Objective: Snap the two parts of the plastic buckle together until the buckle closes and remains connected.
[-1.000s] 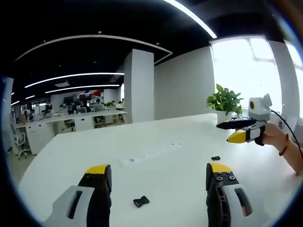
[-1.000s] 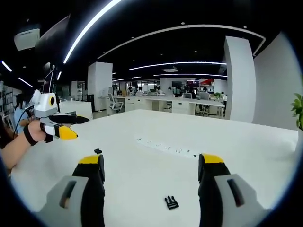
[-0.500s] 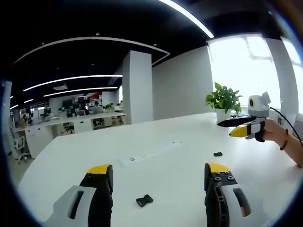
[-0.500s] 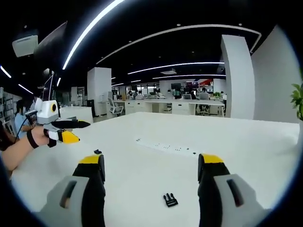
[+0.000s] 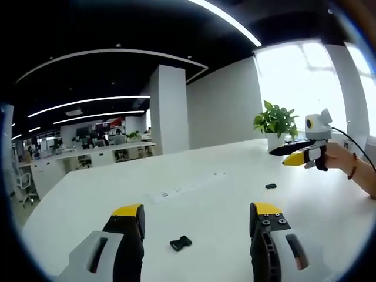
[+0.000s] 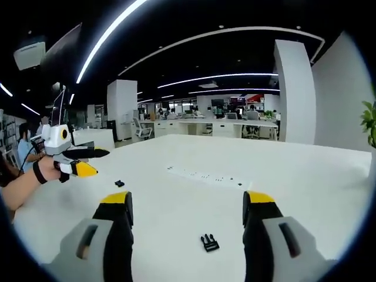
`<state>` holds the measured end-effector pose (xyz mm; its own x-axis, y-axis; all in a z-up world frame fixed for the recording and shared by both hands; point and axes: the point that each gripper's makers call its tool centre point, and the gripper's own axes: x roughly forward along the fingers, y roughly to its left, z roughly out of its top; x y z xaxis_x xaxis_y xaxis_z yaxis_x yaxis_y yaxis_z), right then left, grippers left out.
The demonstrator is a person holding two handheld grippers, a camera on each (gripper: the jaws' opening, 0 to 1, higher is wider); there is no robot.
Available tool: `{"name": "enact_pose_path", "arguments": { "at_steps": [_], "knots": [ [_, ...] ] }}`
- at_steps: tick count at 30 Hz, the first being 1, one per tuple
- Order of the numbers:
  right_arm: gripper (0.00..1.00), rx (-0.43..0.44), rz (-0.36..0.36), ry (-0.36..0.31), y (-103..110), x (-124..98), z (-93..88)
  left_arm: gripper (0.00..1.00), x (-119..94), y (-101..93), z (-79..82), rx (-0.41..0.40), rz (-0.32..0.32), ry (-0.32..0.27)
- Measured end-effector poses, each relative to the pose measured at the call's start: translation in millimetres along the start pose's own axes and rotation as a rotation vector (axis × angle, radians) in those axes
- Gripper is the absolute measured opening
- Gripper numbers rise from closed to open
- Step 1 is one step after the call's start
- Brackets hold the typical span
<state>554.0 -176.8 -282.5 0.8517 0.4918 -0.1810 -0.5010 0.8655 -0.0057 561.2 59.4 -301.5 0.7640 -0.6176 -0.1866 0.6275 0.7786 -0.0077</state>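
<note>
Two small black buckle parts lie apart on the white table (image 5: 205, 205). One buckle part (image 5: 180, 242) rests between and just ahead of my left gripper (image 5: 194, 214), which is open and empty. The other buckle part (image 5: 270, 186) lies farther right, below my right gripper (image 5: 292, 155) held above the table. In the right gripper view a buckle part (image 6: 208, 242) lies between the open jaws of my right gripper (image 6: 187, 202). The second buckle part (image 6: 119, 183) lies far left, near my left gripper (image 6: 88, 161), held by a hand.
A white power strip (image 5: 185, 190) lies flat mid-table, also seen as the power strip (image 6: 205, 176). A potted plant (image 5: 275, 124) stands at the table's far edge by the window. Office desks and a white pillar (image 5: 167, 108) lie beyond the table.
Both views have shifted slightly with the hands. The buckle parts lie where they were, and both grippers stay open.
</note>
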Motion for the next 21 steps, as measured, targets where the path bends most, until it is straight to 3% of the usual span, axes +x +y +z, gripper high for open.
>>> {"name": "enact_pose_path", "arguments": {
  "at_steps": [21],
  "knots": [
    [0.76, 0.009, -0.009, 0.010, -6.4, -1.8, -6.1, 0.74, 1.1, 0.2, -13.8, -0.010, 0.014, 0.033]
  ]
}}
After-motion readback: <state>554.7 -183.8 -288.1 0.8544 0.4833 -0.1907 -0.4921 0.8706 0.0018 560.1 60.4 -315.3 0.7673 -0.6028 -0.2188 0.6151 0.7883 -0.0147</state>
